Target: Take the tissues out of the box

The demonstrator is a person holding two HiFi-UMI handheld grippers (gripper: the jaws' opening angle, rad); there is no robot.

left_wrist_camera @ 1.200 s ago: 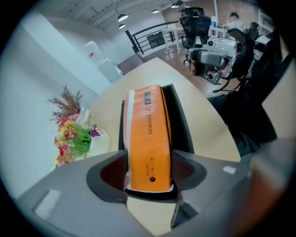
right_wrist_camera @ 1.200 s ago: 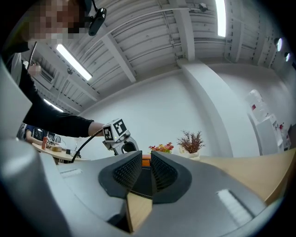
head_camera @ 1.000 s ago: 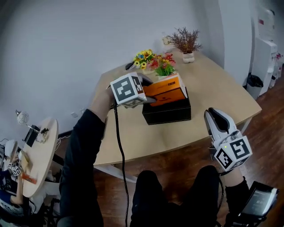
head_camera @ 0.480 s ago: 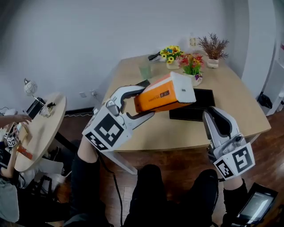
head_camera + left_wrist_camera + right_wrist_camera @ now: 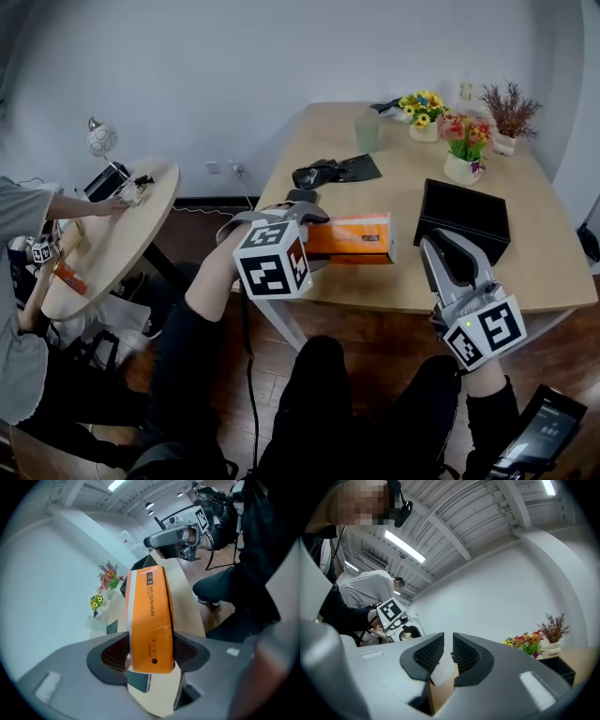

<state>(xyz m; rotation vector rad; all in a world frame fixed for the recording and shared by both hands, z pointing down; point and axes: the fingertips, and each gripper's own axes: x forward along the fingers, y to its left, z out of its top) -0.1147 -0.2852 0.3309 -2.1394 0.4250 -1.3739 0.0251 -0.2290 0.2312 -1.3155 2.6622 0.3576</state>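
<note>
An orange tissue pack (image 5: pixel 354 237) lies level in the air over the near edge of the wooden table (image 5: pixel 394 286). My left gripper (image 5: pixel 314 239) is shut on its near end; in the left gripper view both pads press the pack (image 5: pixel 149 616) at my left gripper (image 5: pixel 150 654). The black box (image 5: pixel 464 217) sits on the table to the right, apart from the pack. My right gripper (image 5: pixel 441 251) hangs at the table's front edge beside the box. In its own view my right gripper (image 5: pixel 447 651) has its pads nearly together with nothing gripped.
Flower pots (image 5: pixel 467 152), a dried plant (image 5: pixel 509 117) and a green cup (image 5: pixel 367 129) stand at the table's far side. Black cloth (image 5: pixel 333 172) lies mid-table. A round side table (image 5: pixel 117 234) stands left, with another person's hand (image 5: pixel 105 204) over it.
My left gripper has lifted the orange pack out of the black box and carried it toward me, to the table's near edge. The right gripper has stayed about where it was.
</note>
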